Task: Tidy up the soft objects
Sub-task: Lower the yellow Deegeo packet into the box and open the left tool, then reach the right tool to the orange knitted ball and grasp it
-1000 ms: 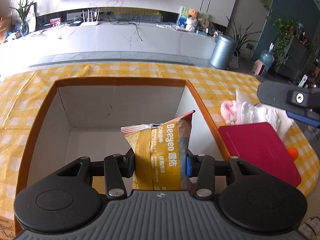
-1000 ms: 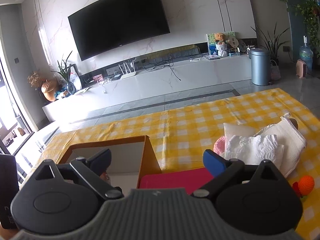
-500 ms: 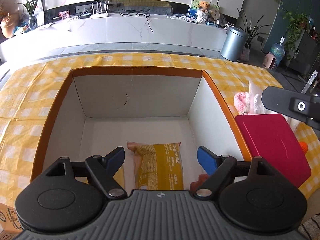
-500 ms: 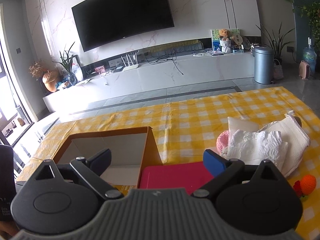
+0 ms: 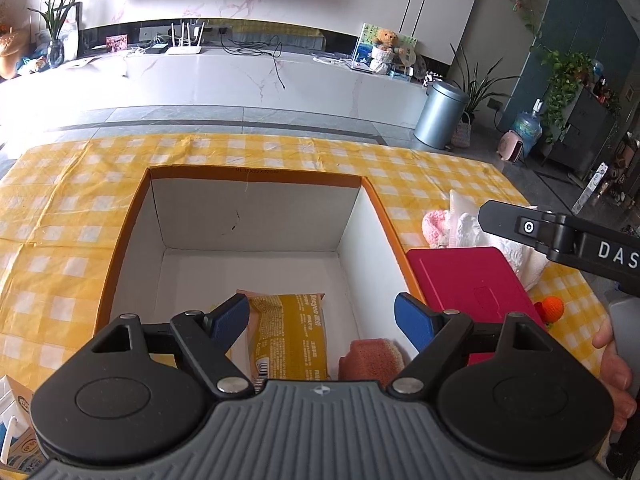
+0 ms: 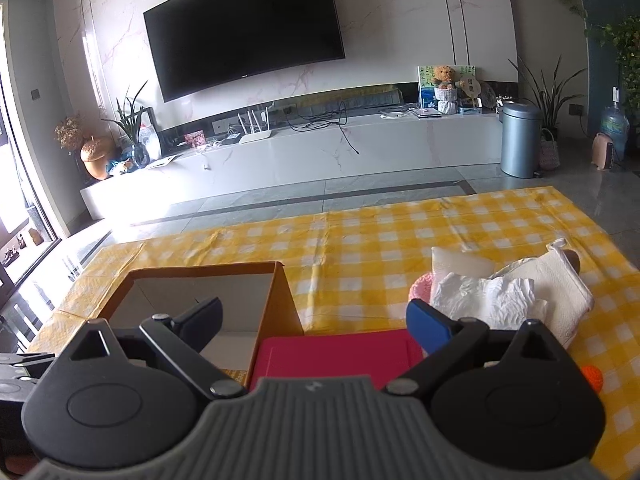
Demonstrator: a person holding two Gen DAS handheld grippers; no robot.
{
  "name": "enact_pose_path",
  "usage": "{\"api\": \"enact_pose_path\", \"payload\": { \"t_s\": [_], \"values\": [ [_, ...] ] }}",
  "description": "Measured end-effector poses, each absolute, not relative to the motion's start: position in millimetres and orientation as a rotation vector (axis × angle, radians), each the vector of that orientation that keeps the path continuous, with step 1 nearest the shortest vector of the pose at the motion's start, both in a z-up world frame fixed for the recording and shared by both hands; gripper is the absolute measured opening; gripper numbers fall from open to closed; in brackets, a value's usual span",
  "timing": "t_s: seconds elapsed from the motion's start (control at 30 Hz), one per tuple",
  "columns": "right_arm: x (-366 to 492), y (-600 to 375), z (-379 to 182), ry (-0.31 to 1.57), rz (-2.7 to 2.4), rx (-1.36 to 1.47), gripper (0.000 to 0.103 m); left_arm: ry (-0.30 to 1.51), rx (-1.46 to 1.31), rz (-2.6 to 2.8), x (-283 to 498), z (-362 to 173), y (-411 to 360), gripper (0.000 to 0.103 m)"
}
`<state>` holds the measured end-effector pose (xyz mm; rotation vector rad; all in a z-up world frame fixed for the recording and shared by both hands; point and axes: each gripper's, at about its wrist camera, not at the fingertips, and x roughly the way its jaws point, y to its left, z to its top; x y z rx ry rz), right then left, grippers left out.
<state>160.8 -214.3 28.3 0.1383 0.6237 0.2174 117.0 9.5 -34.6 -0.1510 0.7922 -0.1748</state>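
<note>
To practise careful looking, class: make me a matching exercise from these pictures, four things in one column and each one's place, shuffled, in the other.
Things:
1. yellow packet
2. red lid
3. white cloths
4. orange ball

Places:
A. beside the lid's near right corner
B. flat on the box floor
C. against the box's right wall, outside
D. on the tablecloth, beyond the lid

Pairs: 1-B, 2-C, 3-D, 4-A

tablecloth (image 5: 72, 216): yellow-and-white check
box (image 5: 256, 216): orange rim, white inside
packet (image 5: 290, 336): yellow
lid (image 5: 468, 280): crimson
</note>
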Motion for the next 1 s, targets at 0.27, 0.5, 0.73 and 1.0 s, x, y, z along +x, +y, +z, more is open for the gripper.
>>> {"api": "enact_pose_path", "payload": {
  "t_s": [0.27,0.5,0.73,1.0],
  "values": [
    [155.4,-269.2,43.8,0.586,0.045,-0.03,0.098,0.779,-0.081,-0.188,101.7,-25.9,-15.3,0.097],
    [149.4,-344.8,44.3,0.595,-0.118,0.059,0.1,0.81,-0.028,-0.232,103.9,-17.5,-60.3,0.097],
    [163.4,-394.0,10.9,0.763,-0.158,0.174,0.1,0.811,0.061,-0.297,105.2,-10.8,-117.4,0.097],
    [176.9,-426.5,-29.3,0.886,-0.236,0.264,0.1,0.809,0.095,-0.346,117.8,-13.0,-167.2,0.097]
  ]
}}
